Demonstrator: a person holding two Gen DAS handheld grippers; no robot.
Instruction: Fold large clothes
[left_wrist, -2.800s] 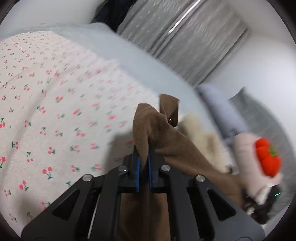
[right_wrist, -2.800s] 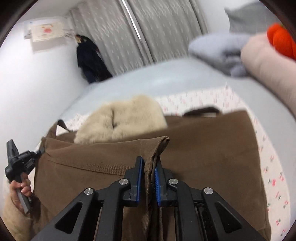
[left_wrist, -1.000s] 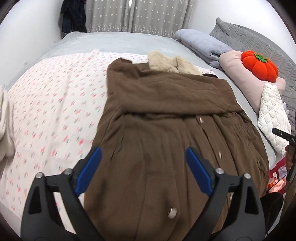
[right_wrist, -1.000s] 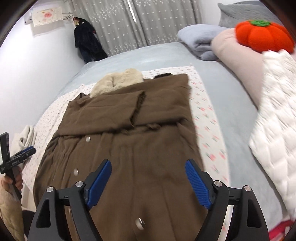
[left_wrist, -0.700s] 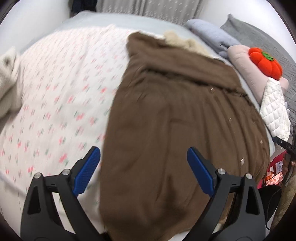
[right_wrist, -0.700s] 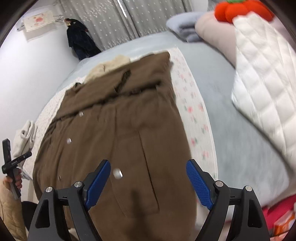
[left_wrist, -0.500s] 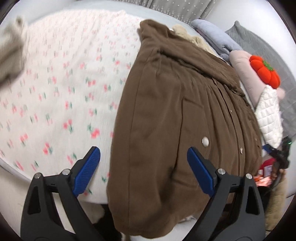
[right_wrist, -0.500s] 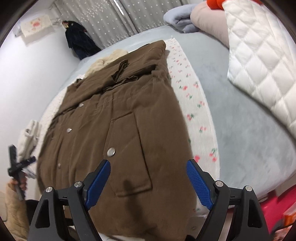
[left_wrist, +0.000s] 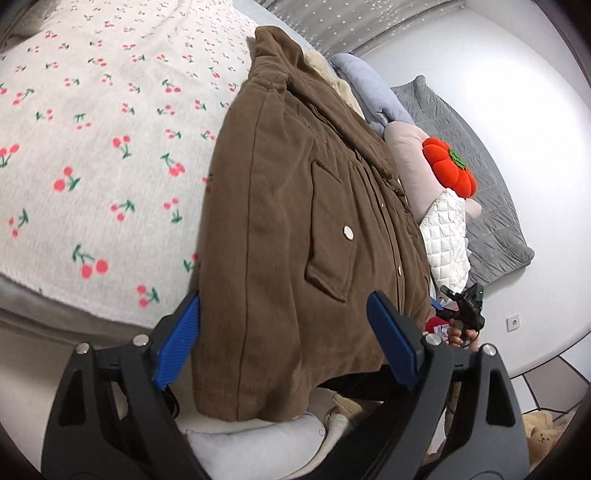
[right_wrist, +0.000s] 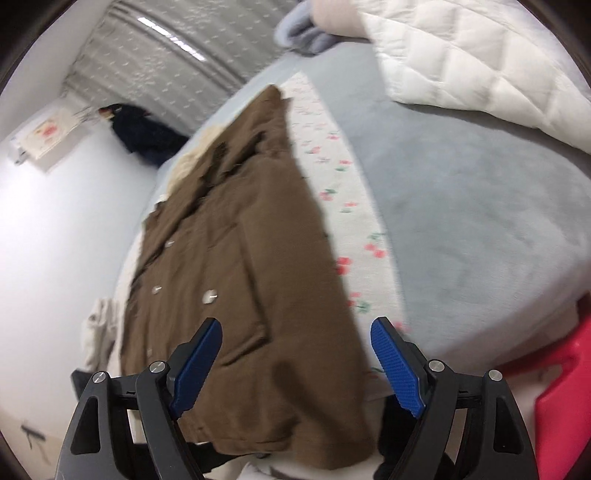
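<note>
A long brown coat (left_wrist: 295, 221) with snap buttons and a cream fur collar lies flat on the cherry-print sheet (left_wrist: 92, 147), its sleeves folded across the chest and its hem hanging over the bed's near edge. My left gripper (left_wrist: 288, 339) is open, its blue pads straddling the hem's left corner without touching. My right gripper (right_wrist: 295, 365) is open just above the hem's right corner of the coat (right_wrist: 240, 277). The right gripper also shows in the left wrist view (left_wrist: 463, 310), held in a hand.
A white quilted garment (right_wrist: 461, 55), a pink pillow with an orange pumpkin cushion (left_wrist: 448, 171), a blue-grey blanket (left_wrist: 369, 88) and a grey quilt lie on the bed's right side. A red-pink object (right_wrist: 561, 398) sits by the bed's corner. Pale clothes (right_wrist: 98, 332) lie at the left.
Both grippers let go of the folded sleeves, opened, and drew back down the coat to its hem at the bed's near edge, dropping low over its two corners.
</note>
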